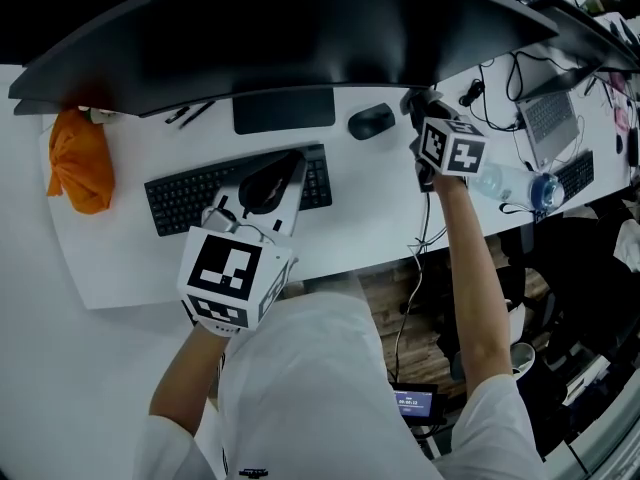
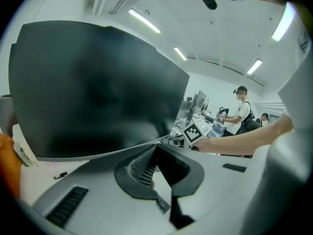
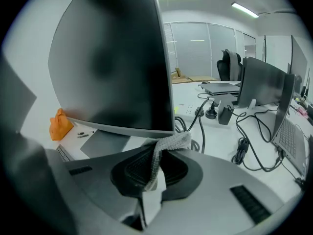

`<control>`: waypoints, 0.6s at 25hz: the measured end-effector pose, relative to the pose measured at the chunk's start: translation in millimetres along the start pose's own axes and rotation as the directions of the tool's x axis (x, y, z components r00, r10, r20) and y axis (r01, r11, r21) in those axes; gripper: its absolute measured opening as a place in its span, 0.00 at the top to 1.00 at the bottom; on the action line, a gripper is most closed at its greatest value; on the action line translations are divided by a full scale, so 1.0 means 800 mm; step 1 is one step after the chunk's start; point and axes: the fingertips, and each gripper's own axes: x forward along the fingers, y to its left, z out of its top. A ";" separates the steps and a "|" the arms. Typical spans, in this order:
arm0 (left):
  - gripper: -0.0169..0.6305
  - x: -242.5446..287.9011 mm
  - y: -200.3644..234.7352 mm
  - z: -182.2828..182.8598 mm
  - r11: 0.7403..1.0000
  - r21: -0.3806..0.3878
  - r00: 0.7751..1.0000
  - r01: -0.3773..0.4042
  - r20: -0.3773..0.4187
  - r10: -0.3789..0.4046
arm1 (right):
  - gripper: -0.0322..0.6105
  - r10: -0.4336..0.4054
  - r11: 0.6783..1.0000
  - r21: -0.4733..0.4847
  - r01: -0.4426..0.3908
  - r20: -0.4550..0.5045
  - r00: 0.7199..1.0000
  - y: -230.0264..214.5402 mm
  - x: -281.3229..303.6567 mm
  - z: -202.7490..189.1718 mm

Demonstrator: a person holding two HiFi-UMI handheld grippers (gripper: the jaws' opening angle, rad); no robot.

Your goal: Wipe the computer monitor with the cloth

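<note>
The wide curved black monitor (image 1: pixel 280 28) spans the back of the white desk (image 1: pixel 370 218), its screen dark (image 2: pixel 98 87). My right gripper (image 1: pixel 418 106) is at the monitor's right end, just below its lower right corner (image 3: pixel 164 126). It is shut on a light grey knobbly cloth (image 3: pixel 168 143) that sticks out past the jaw tips, close to the screen's lower edge. My left gripper (image 1: pixel 270 180) hovers over the black keyboard (image 1: pixel 190 196), jaws together with nothing in them (image 2: pixel 155 148), pointing at the screen from below.
An orange crumpled cloth (image 1: pixel 80 163) lies at the desk's left under the screen. A black mouse (image 1: pixel 372 121) and the monitor's foot (image 1: pixel 284 110) sit mid-desk. A water bottle (image 1: pixel 510 183), a laptop (image 1: pixel 548 118) and cables (image 3: pixel 244 146) crowd the right. People stand in the background (image 2: pixel 239 111).
</note>
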 end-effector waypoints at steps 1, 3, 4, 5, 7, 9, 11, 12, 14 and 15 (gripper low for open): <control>0.95 -0.001 0.001 -0.001 1.000 -0.001 1.000 0.000 0.000 0.000 | 0.91 0.009 1.000 0.000 -0.009 0.007 1.000 0.003 0.001 -0.001; 0.95 -0.002 0.003 -0.002 1.000 -0.002 1.000 -0.001 -0.001 0.001 | 0.91 0.021 1.000 -0.013 -0.021 0.018 1.000 0.011 0.004 -0.001; 0.95 -0.002 0.003 -0.003 1.000 -0.003 1.000 -0.001 -0.001 0.001 | 0.91 0.026 0.999 -0.021 -0.026 0.023 0.999 0.016 0.005 -0.001; 0.95 -0.004 0.004 -0.004 1.000 -0.004 1.000 -0.001 -0.001 0.001 | 0.91 0.031 0.999 -0.028 -0.030 0.029 0.999 0.022 0.007 0.000; 0.95 -0.006 0.006 -0.005 1.000 -0.005 1.000 -0.003 0.001 0.003 | 0.91 0.036 0.999 -0.038 -0.034 0.043 0.998 0.031 0.009 0.002; 0.95 -0.010 0.008 -0.005 1.000 -0.005 1.000 -0.005 0.003 0.005 | 0.91 0.042 0.998 -0.041 -0.040 0.056 0.998 0.039 0.012 0.004; 0.95 -0.013 0.011 -0.005 1.000 -0.004 1.000 -0.008 0.002 0.008 | 0.91 0.047 0.998 -0.036 -0.045 0.067 0.997 0.045 0.014 0.004; 0.95 -0.015 0.012 -0.005 1.000 -0.003 1.000 -0.009 0.001 0.009 | 0.91 0.049 0.998 -0.031 -0.047 0.072 0.996 0.048 0.015 0.005; 0.95 -0.019 0.016 -0.006 1.000 0.000 1.000 -0.012 0.003 0.012 | 0.91 0.053 0.998 -0.020 -0.051 0.082 0.995 0.053 0.017 0.005; 0.95 -0.021 0.018 -0.006 1.000 0.001 1.000 -0.013 0.003 0.013 | 0.91 0.056 0.998 -0.018 -0.055 0.084 0.995 0.056 0.018 0.005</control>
